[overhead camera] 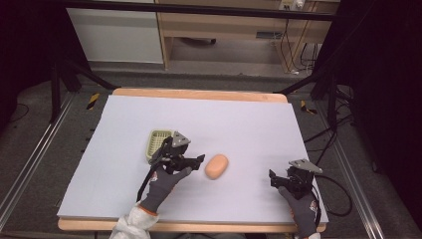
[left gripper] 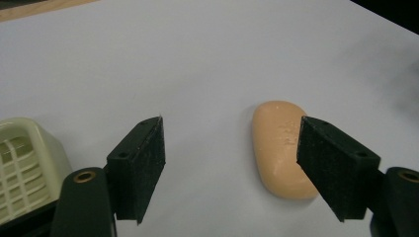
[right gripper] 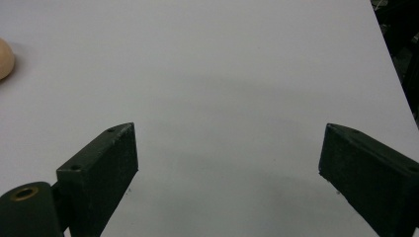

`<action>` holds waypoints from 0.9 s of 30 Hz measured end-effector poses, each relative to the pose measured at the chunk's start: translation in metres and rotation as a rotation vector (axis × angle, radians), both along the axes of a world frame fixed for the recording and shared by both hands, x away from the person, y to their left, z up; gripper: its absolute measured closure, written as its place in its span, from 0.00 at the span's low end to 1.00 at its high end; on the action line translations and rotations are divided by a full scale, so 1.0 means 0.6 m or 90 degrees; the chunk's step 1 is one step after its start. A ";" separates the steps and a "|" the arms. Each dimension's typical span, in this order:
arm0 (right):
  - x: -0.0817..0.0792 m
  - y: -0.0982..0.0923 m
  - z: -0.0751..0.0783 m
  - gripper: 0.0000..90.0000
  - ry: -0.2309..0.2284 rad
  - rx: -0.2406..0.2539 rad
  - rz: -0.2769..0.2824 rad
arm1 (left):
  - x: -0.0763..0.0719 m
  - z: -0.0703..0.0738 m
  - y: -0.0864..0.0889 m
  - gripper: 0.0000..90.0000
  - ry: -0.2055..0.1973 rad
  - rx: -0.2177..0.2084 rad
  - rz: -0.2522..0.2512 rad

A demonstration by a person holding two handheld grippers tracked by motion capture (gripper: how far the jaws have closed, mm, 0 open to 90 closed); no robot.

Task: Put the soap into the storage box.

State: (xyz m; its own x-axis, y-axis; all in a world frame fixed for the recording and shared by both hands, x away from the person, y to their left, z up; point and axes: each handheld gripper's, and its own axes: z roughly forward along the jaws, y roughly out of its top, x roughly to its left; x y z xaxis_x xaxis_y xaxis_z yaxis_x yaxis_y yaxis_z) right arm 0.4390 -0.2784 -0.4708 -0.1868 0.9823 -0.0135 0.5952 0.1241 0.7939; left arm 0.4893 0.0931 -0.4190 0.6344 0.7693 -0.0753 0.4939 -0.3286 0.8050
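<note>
beyond the soap (overhead camera: 217, 166), toward the far edge, bare counter (overhead camera: 224, 119) is left for a tool to pass. between the soap and the right tool (overhead camera: 276, 180) an open strip is found. on the soap's other side the way is blocked by the left tool (overhead camera: 191, 160) and, behind it, the basket (overhead camera: 158, 143).

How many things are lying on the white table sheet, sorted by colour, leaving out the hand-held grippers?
Peach-orange oval bar of soap: 1
Pale yellow-green slotted plastic soap dish: 1
Total: 2
</note>
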 end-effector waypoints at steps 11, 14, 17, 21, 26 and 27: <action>0.000 0.000 0.000 0.09 0.000 0.000 -0.001 | 0.003 -0.010 -0.025 0.28 0.011 0.013 -0.011; 0.000 0.000 0.000 0.09 0.002 0.001 -0.002 | 0.003 -0.014 -0.031 0.27 0.014 0.016 -0.015; 0.000 0.000 0.000 0.09 0.002 0.001 -0.002 | 0.003 -0.016 -0.036 0.27 0.017 0.016 -0.017; 0.000 0.000 0.000 0.09 0.003 0.002 -0.002 | 0.003 -0.018 -0.042 0.26 0.020 0.019 -0.021; 0.000 0.000 0.000 0.09 0.003 0.002 -0.001 | 0.005 -0.022 -0.052 0.26 0.026 0.024 -0.028; 0.000 0.000 0.000 0.09 0.003 0.002 -0.001 | 0.005 -0.023 -0.054 0.25 0.026 0.027 -0.030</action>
State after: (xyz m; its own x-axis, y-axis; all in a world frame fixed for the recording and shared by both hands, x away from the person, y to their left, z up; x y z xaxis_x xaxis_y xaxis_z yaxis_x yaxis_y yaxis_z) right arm 0.4392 -0.2784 -0.4707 -0.1846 0.9828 -0.0096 0.5992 0.1203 0.7915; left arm 0.4922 0.0607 -0.4329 0.6670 0.7418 -0.0698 0.5097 -0.3860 0.7689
